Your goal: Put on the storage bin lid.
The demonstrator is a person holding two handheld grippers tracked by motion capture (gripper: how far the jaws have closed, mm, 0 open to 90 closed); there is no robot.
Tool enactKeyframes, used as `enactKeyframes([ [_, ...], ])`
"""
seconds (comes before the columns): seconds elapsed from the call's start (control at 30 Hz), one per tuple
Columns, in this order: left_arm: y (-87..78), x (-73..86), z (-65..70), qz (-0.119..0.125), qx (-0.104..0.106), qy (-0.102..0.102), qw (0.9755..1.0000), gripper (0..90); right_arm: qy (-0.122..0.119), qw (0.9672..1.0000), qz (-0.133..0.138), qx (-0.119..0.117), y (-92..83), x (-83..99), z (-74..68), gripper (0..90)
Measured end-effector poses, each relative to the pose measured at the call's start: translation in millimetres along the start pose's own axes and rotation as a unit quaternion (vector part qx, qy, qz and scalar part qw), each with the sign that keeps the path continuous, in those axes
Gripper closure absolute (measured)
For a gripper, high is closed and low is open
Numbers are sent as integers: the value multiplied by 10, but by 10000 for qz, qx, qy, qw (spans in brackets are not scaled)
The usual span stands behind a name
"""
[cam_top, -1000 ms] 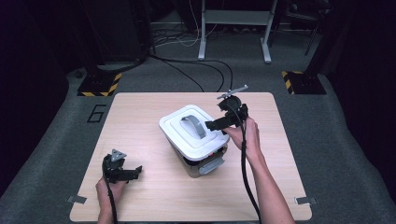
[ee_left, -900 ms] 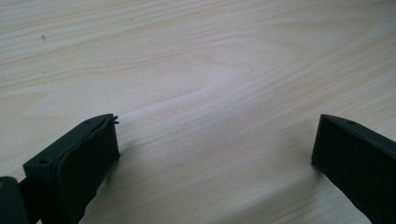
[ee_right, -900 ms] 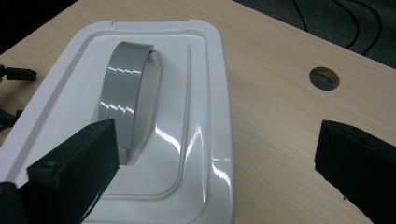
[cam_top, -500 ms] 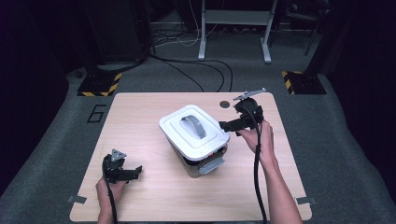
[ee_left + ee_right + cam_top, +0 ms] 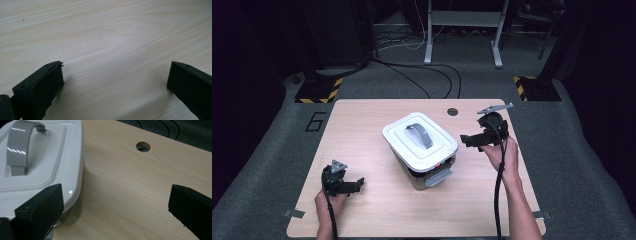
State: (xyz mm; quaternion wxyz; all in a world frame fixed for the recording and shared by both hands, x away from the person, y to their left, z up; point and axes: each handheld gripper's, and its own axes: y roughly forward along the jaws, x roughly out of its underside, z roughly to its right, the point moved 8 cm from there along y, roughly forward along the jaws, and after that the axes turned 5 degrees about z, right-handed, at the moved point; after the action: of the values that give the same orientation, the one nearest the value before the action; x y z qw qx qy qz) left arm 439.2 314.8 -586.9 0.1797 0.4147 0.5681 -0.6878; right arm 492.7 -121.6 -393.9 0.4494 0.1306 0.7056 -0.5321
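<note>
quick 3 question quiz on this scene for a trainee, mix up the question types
1. True or false: the right tool is clamped on the grey handle of the white lid.
2. Multiple choice: where is the left tool? A) on top of the lid B) low over bare table at the near left, apart from the container C) beside the round hole in the table
3. Fill in: both tools have their jaws ____.

Key: 1 false, it sits open to the right of the lid, holding nothing. 2 B. 3 open.
</note>
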Motion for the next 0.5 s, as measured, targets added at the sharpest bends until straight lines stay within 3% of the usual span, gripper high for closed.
enactKeyframes([
  [0.5, -1, 0, -5, -7, -2, 35, 10000, 3, 194, 9996, -27, 197, 89, 416, 200, 0],
])
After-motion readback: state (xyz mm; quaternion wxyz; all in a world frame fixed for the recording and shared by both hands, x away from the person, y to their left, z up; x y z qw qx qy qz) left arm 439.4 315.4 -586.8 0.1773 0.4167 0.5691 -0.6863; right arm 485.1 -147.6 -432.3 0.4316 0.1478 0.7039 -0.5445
